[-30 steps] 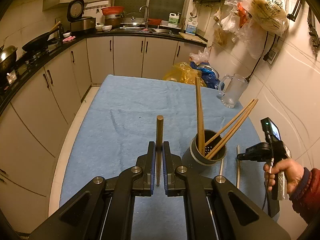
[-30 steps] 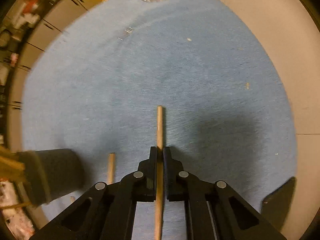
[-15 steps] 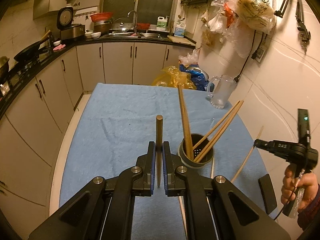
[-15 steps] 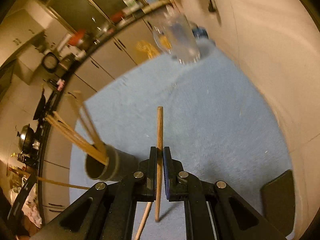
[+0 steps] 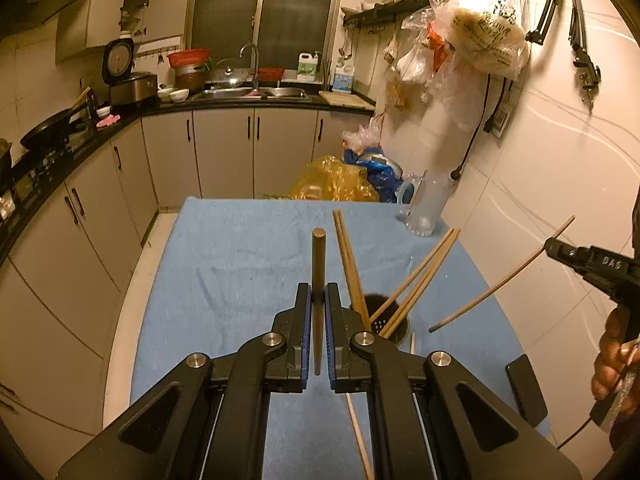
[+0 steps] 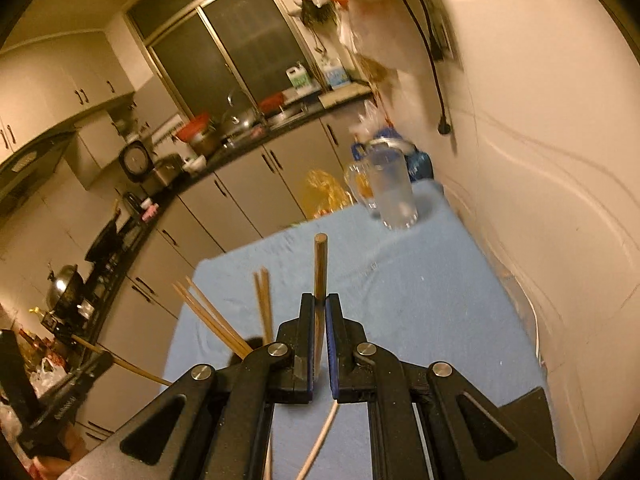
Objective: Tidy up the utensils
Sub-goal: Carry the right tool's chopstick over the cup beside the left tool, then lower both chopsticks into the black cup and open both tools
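Left wrist view: four chopsticks (image 5: 416, 276) in one holder (image 5: 390, 320).

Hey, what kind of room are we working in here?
Almost certainly a home kitchen. A sink with a faucet sits under the window, a rice cooker stands on the dark counter, a frying pan rests on the stove, and cabinets run beneath.

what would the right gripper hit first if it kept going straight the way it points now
Probably the glass pitcher at the table's far end. The right gripper, shut on a chopstick, points over bare blue cloth toward it; depth is unclear.
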Demonstrator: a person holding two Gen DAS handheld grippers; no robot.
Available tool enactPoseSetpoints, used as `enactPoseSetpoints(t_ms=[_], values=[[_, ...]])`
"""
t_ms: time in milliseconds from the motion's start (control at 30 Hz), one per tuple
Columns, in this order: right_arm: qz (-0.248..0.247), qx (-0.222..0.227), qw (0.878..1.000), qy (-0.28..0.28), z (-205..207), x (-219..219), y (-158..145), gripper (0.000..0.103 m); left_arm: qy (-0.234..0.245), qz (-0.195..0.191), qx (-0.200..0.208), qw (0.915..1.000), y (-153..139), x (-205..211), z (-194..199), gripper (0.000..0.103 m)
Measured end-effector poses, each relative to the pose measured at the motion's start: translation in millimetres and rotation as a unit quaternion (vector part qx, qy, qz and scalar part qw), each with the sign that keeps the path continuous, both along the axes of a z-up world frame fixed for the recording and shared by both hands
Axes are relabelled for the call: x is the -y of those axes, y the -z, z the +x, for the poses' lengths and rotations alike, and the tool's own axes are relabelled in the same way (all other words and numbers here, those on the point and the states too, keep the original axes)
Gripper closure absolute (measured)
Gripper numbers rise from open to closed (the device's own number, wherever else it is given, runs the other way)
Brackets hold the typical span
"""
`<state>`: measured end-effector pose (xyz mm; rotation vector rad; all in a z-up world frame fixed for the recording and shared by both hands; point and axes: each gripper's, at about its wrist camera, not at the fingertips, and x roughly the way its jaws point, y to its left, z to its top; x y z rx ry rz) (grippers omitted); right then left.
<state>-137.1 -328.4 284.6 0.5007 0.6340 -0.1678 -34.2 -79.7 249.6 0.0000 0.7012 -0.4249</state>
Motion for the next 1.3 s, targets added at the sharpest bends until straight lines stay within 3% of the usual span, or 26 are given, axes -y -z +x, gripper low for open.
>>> enactPoseSetpoints(t_ms=[333, 467, 700, 1300], values=[[0.015, 0.048, 0.998, -0.031, -3.7, -5.4, -58.0, 0.098, 0.008, -0.02, 0.028, 0.9994, -39.6, 5.7, 12.2, 0.097], [0.016, 0.051, 0.998, -0.043, 3.4, -10.7, -62.9, 0.098, 0.015, -0.033, 0.029, 0.9989, -49.3, 13.6, 17.2, 0.097], [0.017, 0.031, 0.997, -0.071, 29.6, -26.2, -41.6, 0.098, 0.03, -0.042, 0.014, 0.9986, -46.5, 32.6, 29.4, 0.097], [-0.015, -0.081, 0.989, -0.123, 96.3, -60.4, 46.9, 0.098, 0.02, -0.019, -0.073, 0.9969, 22.1, 53.5, 69.9, 0.097]])
